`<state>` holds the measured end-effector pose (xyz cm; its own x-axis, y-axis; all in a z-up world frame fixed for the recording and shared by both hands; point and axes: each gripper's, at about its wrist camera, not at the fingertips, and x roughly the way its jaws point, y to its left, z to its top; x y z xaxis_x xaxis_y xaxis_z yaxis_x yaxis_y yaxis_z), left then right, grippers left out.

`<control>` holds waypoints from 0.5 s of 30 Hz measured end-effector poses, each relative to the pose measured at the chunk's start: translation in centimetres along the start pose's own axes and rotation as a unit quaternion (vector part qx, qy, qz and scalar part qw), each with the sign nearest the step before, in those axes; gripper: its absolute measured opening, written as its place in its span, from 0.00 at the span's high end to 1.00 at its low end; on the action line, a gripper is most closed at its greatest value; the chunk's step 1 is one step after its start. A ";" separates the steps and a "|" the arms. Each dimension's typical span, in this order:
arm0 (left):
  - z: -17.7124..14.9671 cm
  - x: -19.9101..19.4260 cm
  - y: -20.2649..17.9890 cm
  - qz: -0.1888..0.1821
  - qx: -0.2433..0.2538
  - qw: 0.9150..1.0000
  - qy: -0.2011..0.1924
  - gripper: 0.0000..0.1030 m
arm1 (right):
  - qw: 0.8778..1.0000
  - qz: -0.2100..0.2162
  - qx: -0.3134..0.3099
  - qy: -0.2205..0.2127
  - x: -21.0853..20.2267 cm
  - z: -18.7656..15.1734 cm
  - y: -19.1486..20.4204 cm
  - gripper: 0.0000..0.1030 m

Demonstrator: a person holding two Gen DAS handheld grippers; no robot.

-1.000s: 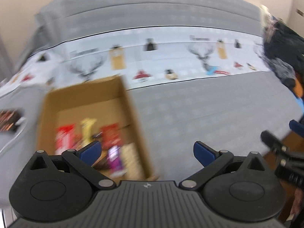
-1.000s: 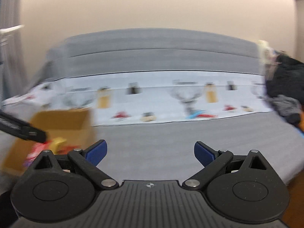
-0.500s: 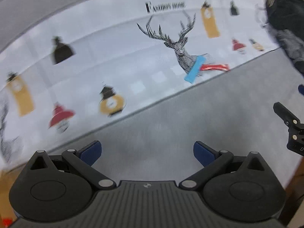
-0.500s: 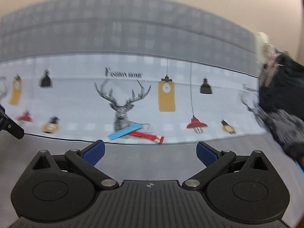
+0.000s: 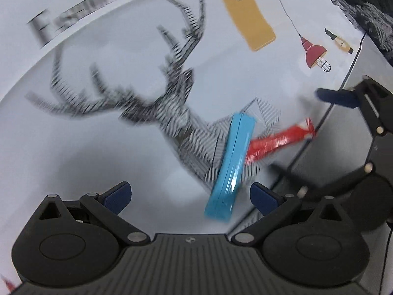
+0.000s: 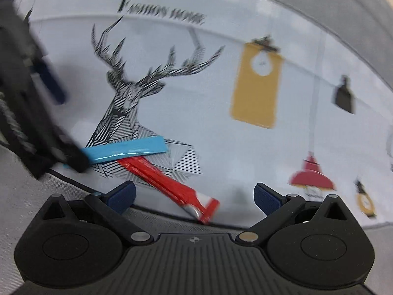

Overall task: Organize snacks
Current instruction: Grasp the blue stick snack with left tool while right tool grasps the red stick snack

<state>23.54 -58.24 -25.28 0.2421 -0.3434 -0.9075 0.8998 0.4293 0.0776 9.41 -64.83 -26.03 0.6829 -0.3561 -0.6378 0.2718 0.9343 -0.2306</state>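
Note:
A long blue snack bar (image 5: 233,162) lies on the white printed cloth, crossing over a red snack stick (image 5: 277,142). My left gripper (image 5: 190,196) is open and empty, its right fingertip close beside the blue bar's near end. In the right wrist view the blue bar (image 6: 132,151) lies above the red stick (image 6: 169,186), which runs down between my right gripper's open, empty fingers (image 6: 194,194). The right gripper shows at the right of the left wrist view (image 5: 363,123); the left gripper shows at the left of the right wrist view (image 6: 29,93).
The white cloth (image 6: 208,113) carries a deer print, yellow tags and red lamps. Grey fabric (image 6: 29,196) borders it on the near side. A dark furry item (image 5: 368,7) lies at the far right.
Both grippers have moved away from the cardboard box and closed in on the blue and red snacks, which now lie right in front of the fingers.

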 end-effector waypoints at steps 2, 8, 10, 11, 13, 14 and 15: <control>0.1 0.5 -0.1 0.002 -0.007 1.000 -0.011 0.26 | 1.000 0.022 0.009 -0.010 0.5 0.3 0.0 0.16; -1.5 -0.7 2.3 -0.040 -0.057 0.997 -0.024 0.97 | 0.998 0.051 0.028 -0.015 -0.8 0.1 2.4 0.90; -3.2 -1.5 2.9 -0.034 -0.064 0.997 -0.016 0.97 | 0.998 0.047 0.046 -0.004 -1.8 -0.2 3.2 0.91; -4.4 -2.0 3.2 -0.034 -0.071 0.997 -0.011 0.97 | 0.997 0.050 0.063 -0.001 -2.5 -0.5 3.6 0.92; -7.0 -3.5 3.8 -0.036 -0.088 0.996 0.001 0.97 | 0.993 0.056 0.104 -0.002 -4.5 -1.5 4.5 0.92; -8.5 -4.5 4.2 -0.039 -0.098 0.994 0.004 0.97 | 0.989 0.061 0.133 -0.008 -5.7 -2.0 5.0 0.92; -9.9 -5.5 4.3 -0.039 -0.103 0.994 0.004 0.97 | 0.985 0.069 0.160 -0.012 -7.1 -2.6 5.4 0.92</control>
<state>22.52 -46.21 -24.08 0.1704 -0.3764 -0.9106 0.8224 0.5634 -0.0790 4.31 -57.21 -24.65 0.7435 -0.2296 -0.6280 0.3722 0.9224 0.1034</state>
